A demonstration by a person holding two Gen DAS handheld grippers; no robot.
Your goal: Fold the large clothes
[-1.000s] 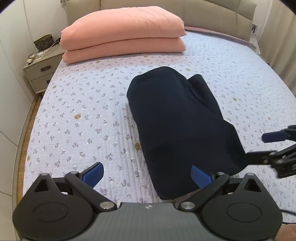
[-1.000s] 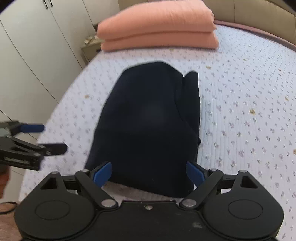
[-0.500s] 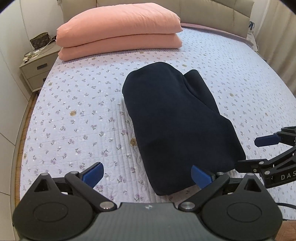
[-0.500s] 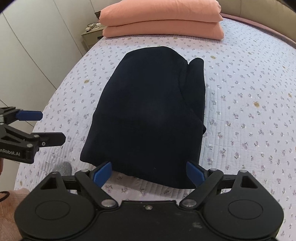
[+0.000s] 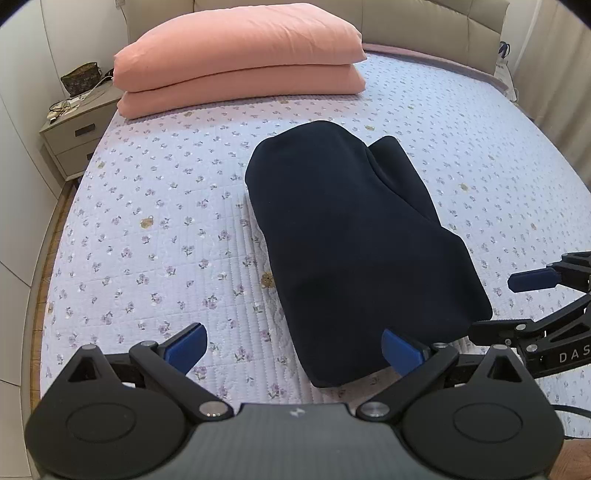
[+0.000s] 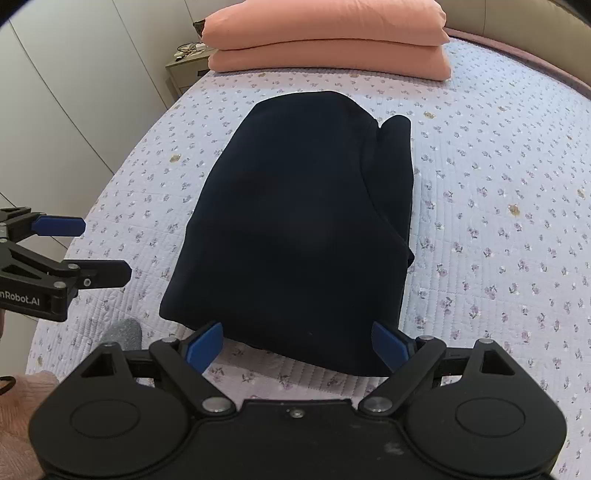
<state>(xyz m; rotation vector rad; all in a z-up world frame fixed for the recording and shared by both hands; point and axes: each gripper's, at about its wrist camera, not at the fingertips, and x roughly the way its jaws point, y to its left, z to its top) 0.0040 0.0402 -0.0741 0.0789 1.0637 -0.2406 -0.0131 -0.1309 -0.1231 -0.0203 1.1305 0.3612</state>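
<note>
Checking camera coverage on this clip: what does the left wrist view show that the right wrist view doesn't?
Left wrist only: the brown bag on the nightstand, the padded headboard, and the right gripper seen from the side, open.

Right wrist only: white cabinet doors, a grey sock, a pink sleeve, and the left gripper seen from the side, open.

Both: the folded dark garment lying on the floral bedspread, untouched by either gripper, with the pink pillows behind.
</note>
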